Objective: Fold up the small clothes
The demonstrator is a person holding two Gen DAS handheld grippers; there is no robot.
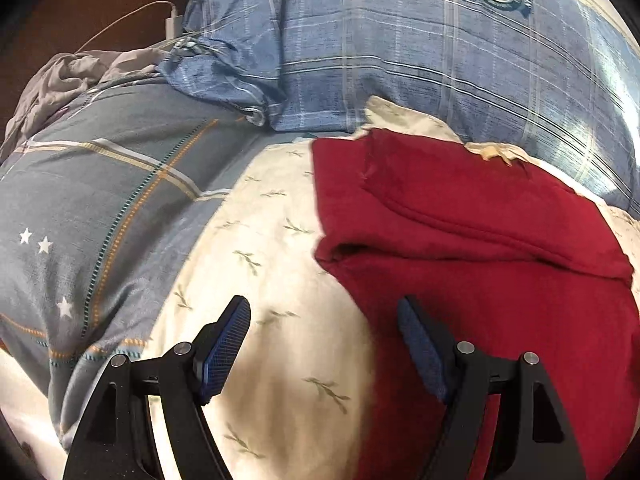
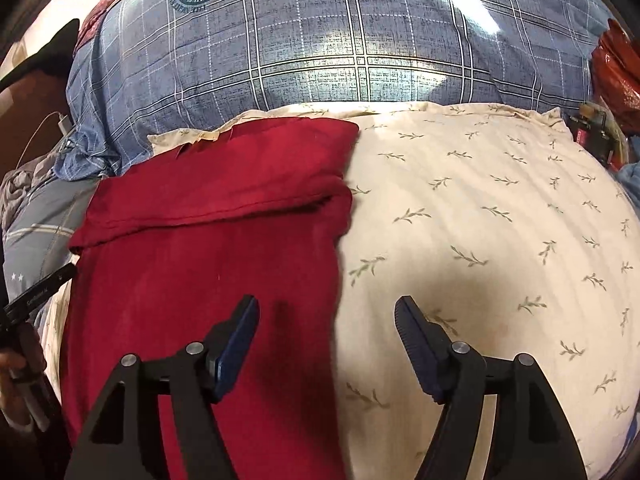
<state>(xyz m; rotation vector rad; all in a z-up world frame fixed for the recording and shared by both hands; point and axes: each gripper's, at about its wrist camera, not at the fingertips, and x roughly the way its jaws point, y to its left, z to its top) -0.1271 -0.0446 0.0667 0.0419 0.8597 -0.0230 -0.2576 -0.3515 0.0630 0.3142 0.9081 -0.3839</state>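
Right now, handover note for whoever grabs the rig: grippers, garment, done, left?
Left gripper: open, empty, over the red garment's left edge.
Right gripper: open, empty, over its right edge.
Red garment: lies on the cream leaf-print cloth, in front of the blue plaid pillow.
Done: far end is folded over into a flap, sides look straight.
Left: probably at least one more fold, then smooth it.

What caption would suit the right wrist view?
Open right tool above a folded red garment on a cream leaf-print sheet.
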